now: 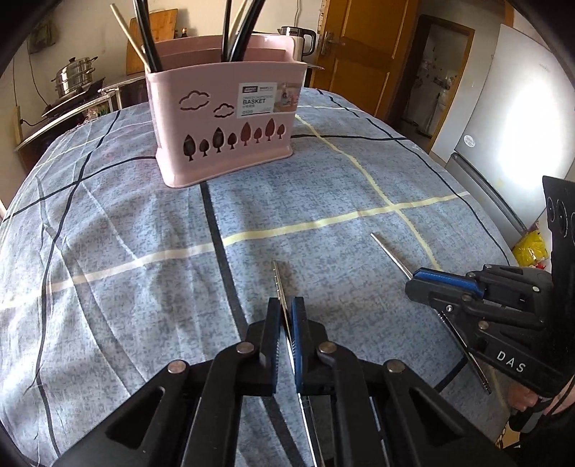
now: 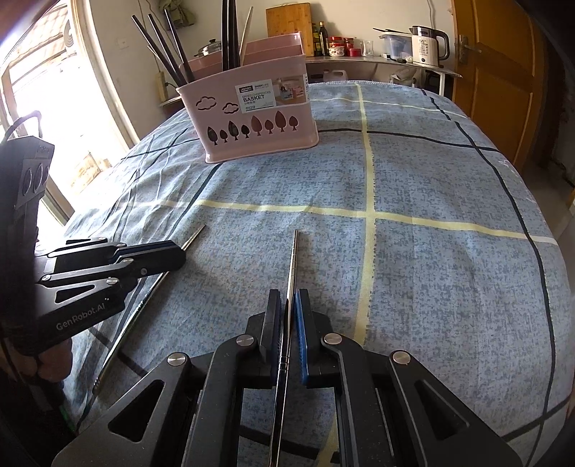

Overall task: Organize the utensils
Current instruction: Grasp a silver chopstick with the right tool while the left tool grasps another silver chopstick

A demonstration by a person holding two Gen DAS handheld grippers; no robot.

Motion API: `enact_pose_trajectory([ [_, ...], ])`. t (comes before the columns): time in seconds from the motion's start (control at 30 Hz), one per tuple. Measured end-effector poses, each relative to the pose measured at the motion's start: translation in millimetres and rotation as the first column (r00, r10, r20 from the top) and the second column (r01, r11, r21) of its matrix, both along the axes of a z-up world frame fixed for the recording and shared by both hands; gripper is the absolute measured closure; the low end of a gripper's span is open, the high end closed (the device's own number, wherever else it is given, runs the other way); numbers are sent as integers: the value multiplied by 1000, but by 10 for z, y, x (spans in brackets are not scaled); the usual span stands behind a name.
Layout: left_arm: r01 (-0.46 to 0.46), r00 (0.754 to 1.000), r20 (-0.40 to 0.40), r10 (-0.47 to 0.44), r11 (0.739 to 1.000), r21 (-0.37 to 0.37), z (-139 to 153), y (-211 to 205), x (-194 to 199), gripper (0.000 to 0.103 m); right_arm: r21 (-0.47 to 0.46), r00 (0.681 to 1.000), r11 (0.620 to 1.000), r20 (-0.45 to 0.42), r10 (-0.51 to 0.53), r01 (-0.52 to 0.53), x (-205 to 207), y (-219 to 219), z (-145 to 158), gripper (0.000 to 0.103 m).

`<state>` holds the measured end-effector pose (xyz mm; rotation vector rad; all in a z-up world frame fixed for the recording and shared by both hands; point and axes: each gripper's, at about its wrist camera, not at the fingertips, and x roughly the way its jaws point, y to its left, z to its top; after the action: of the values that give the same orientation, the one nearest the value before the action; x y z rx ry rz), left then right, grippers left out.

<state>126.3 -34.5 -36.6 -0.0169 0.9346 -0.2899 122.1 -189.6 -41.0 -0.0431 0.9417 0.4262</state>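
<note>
Blue checked cloth (image 2: 431,179) covers your table, with the pink basket (image 1: 222,125) of dark chopsticks (image 1: 147,39) at the far side. Your left gripper (image 1: 286,309) is clamped on one metal chopstick (image 1: 278,280) — your right gripper (image 2: 287,305) pinches the other chopstick (image 2: 291,258), both low over the cloth.

Home kitchen: steamer pot (image 1: 73,77), kettle (image 2: 427,45), fridge (image 1: 514,118), cutting board (image 2: 289,23).

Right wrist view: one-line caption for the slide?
Right gripper shut on a metal chopstick, left gripper clamping another, pink utensil basket ahead on the checked tablecloth.
</note>
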Motion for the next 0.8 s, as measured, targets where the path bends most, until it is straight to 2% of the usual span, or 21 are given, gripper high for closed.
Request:
enact_pose_trajectory([
  [0.5,4,1000,10,-4,1000,27,-33,-49,-7,95,-48,999,998,16,28,-27,148,157,1,94],
  [0.6,10,1000,18,-10,999,41,-35,-69,-4,95,-39,999,999,15,29,-28,149,147,-1,98],
  [0.8,8,1000,18,-8,999,37,-20,-76,11,97,-15,999,999,28,37,-37,128,137,54,98],
])
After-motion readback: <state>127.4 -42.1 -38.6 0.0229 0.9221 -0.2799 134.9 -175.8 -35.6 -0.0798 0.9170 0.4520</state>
